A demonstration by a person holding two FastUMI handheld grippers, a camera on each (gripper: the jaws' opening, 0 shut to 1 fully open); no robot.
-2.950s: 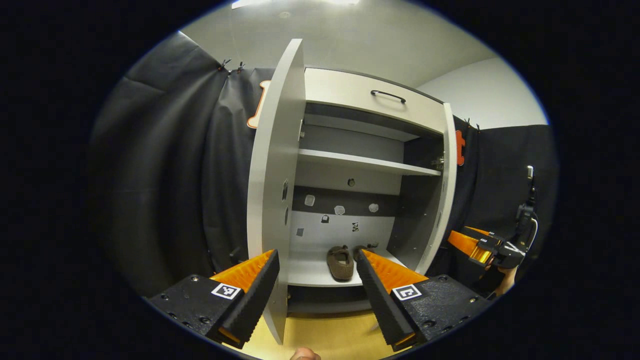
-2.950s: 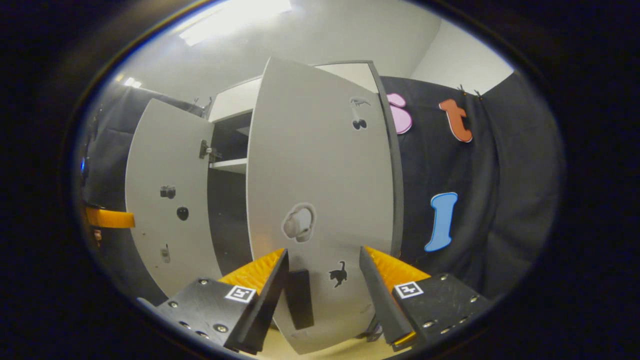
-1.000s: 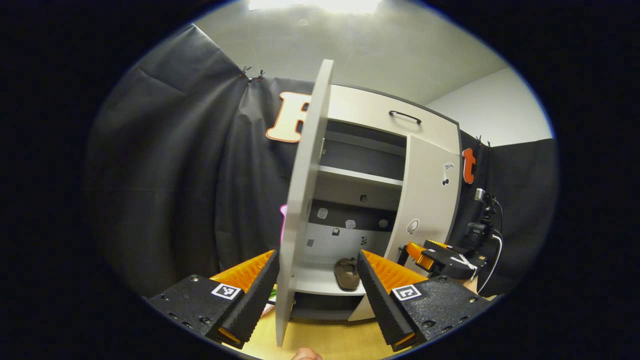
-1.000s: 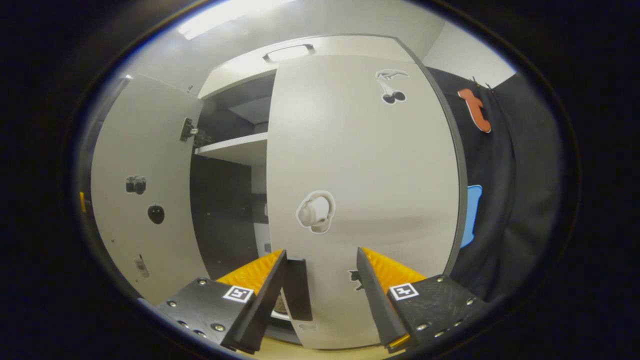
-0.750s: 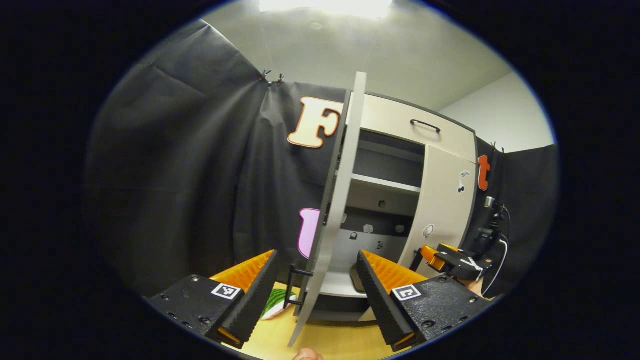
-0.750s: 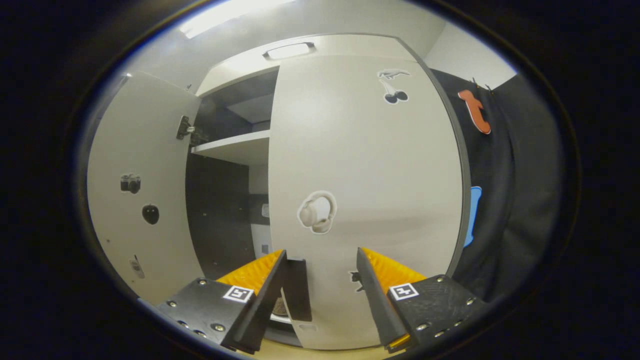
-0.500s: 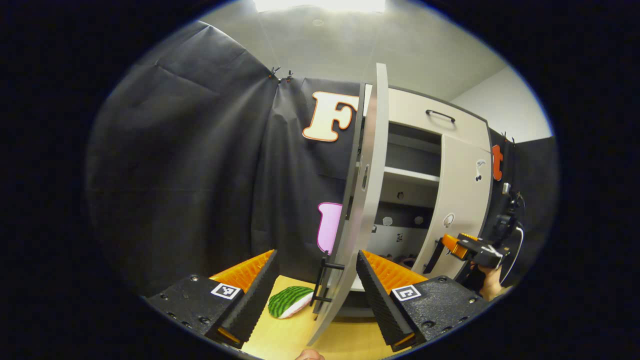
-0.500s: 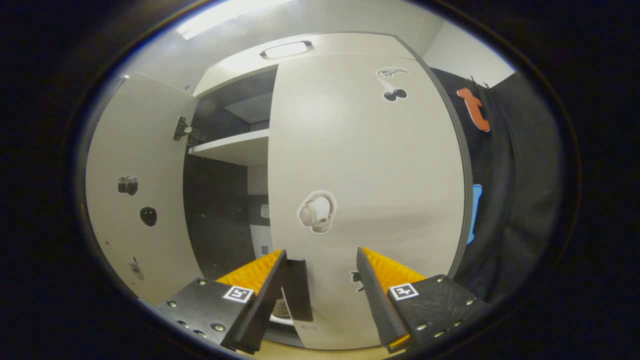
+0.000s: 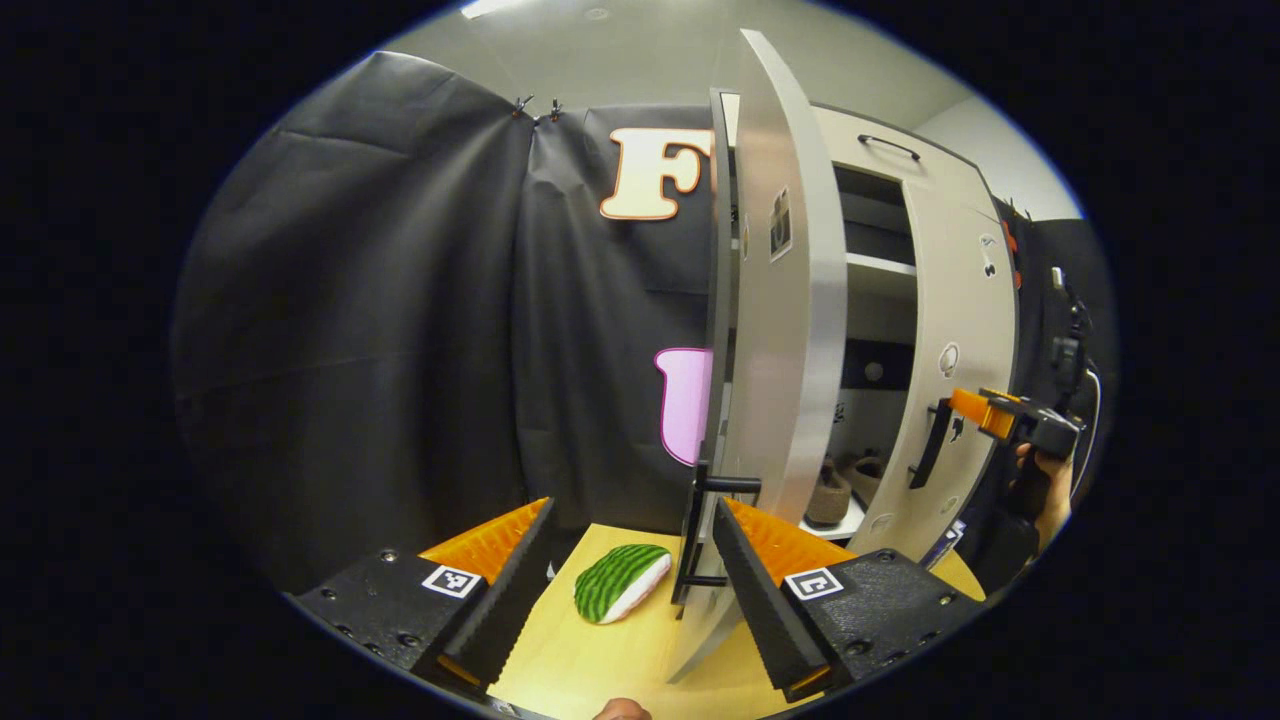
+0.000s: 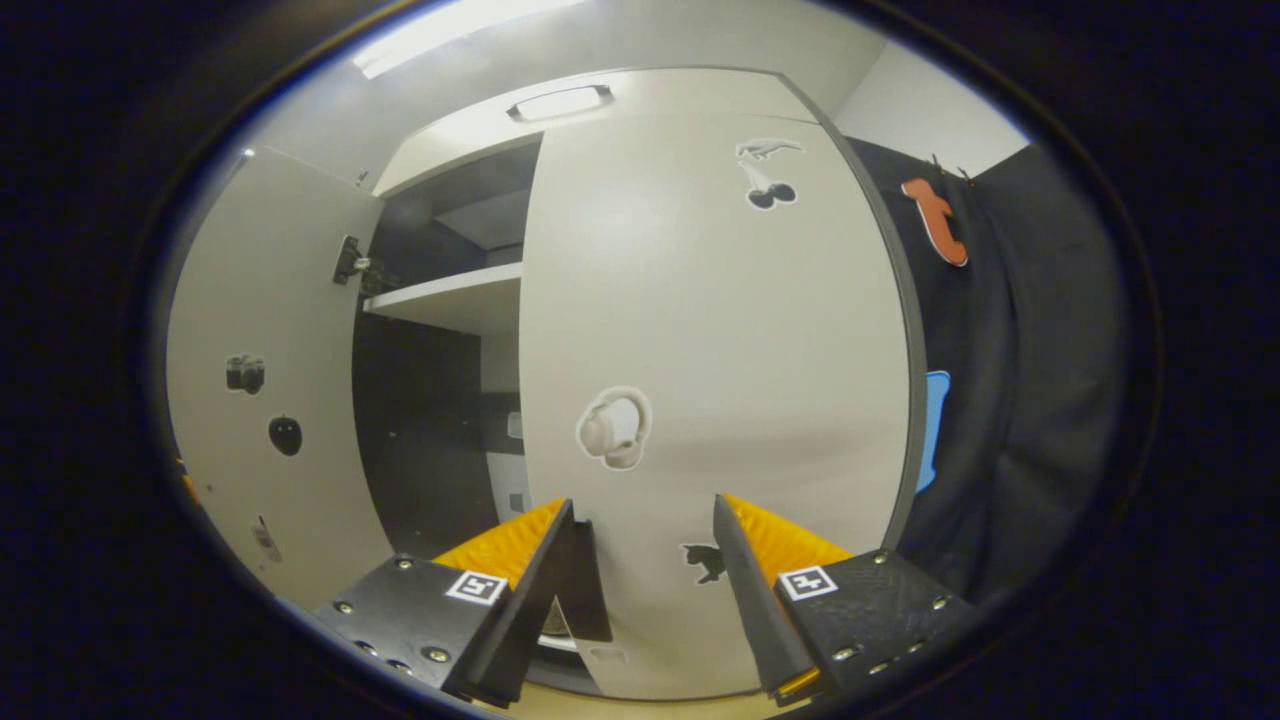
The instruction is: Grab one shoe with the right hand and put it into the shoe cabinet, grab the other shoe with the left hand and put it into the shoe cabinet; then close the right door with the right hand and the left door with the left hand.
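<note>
Shoes (image 9: pixel 845 487) both sit on the bottom shelf of the shoe cabinet (image 9: pixel 880 215); what I have left is the doors.

Right gripper (image 10: pixel 640 590): fingers spread, holding nothing. Right door (image 10: pixel 720 400) fills the space dead ahead, its face square to me and apparently nearly shut. Its dark handle (image 10: pixel 590 585) stands upright just inside my left-hand finger; I cannot tell whether it touches.

Left gripper (image 9: pixel 630 590): fingers also released. Left door (image 9: pixel 775 330) stands edge-on, ahead and toward my right-hand finger, long axis vertical, well open. Its bar handle (image 9: pixel 705 535) is upright on the outer face, just left of that finger, between the two fingers but apart from both.

A green striped cushion (image 9: pixel 620 582) lies on the worktop (image 9: pixel 590 660) between the fingers, lower down.

My read: the left gripper is the nearer to the open door; the push must go rightward from the outer face.
</note>
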